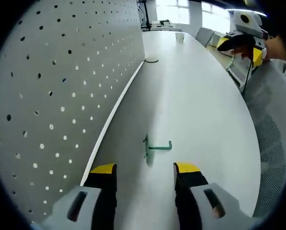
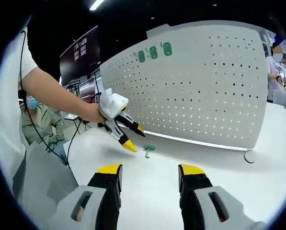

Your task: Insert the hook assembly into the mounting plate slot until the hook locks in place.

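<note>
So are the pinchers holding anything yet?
No. The left gripper and right gripper are open and hold nothing; the green hook lies on the table.

White table (image 1: 195, 96): green hook (image 1: 157, 146) lying flat, pegboard (image 1: 61, 86) standing along edge.

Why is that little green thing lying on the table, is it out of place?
The green hook lies flat on the white table near the pegboard, not hung in any hole. The left tongs are open just short of it. Nothing looks damaged or spilled.
</note>
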`<state>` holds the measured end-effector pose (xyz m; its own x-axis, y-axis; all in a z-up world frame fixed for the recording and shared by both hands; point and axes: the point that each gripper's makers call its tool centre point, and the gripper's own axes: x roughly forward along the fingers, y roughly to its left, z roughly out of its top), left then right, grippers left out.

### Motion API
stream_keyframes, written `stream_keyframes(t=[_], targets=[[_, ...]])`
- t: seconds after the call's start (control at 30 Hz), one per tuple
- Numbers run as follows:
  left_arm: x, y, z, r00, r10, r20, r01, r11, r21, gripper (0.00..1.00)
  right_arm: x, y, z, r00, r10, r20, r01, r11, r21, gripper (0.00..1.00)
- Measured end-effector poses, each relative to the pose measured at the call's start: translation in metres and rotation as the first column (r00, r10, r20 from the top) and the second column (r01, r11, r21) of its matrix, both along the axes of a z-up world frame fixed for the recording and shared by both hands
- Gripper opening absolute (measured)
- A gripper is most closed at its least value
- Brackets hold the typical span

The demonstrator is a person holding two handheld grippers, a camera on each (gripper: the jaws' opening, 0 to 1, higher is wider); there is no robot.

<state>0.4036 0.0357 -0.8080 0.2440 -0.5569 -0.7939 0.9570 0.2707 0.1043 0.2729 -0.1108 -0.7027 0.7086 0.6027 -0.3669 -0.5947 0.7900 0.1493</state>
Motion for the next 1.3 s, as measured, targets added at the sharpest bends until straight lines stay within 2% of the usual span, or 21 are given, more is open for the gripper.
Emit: stream_keyframes(t=[0.6, 0.73, 0.8, 0.9, 0.97, 1.13, 1.3], targets=[[0.0, -0.012, -0.017, 1.0, -0.019, -0.011, 0.019, 1.0, 0.014, 0.4, 0.001, -0.005, 0.002, 1.0, -0.027, -0.006, 0.027, 1.0, 0.012, 0.44], [0.002, -0.018, -0.017, 1.0, -0.014, -0.017, 0.014, 1.0, -0.007, 0.37, 0.002, -0.007, 0.003, 0.999, -0.037, -0.007, 0.037, 0.999, 0.021, 0.43], [-0.001, -0.021, -0.019, 0.999, -0.006, -0.054, 0.004, 1.0, -0.024, 0.33, 0.003, -0.008, 0.004, 0.999, -0.041, -0.008, 0.041, 0.999, 0.024, 0.43], [-0.002, -0.023, -0.019, 0.999, -0.014, -0.048, 0.013, 1.0, -0.025, 0.28, 0.003, -0.01, 0.004, 0.999, -0.046, -0.006, 0.046, 0.998, 0.031, 0.43], [-0.005, -0.024, -0.02, 0.997, -0.016, -0.071, 0.014, 0.999, -0.029, 0.23, 0.004, -0.01, 0.005, 0.999, -0.05, -0.006, 0.05, 0.998, 0.035, 0.43], [-0.002, -0.023, -0.02, 0.997, -0.004, -0.072, 0.001, 0.999, -0.042, 0.19, 0.004, -0.009, 0.004, 0.999, -0.048, -0.008, 0.048, 0.998, 0.033, 0.42], [0.002, -0.018, -0.02, 0.996, 0.027, -0.08, -0.031, 0.999, -0.043, 0.11, 0.004, -0.009, 0.004, 0.999, -0.053, -0.008, 0.053, 0.998, 0.036, 0.41]])
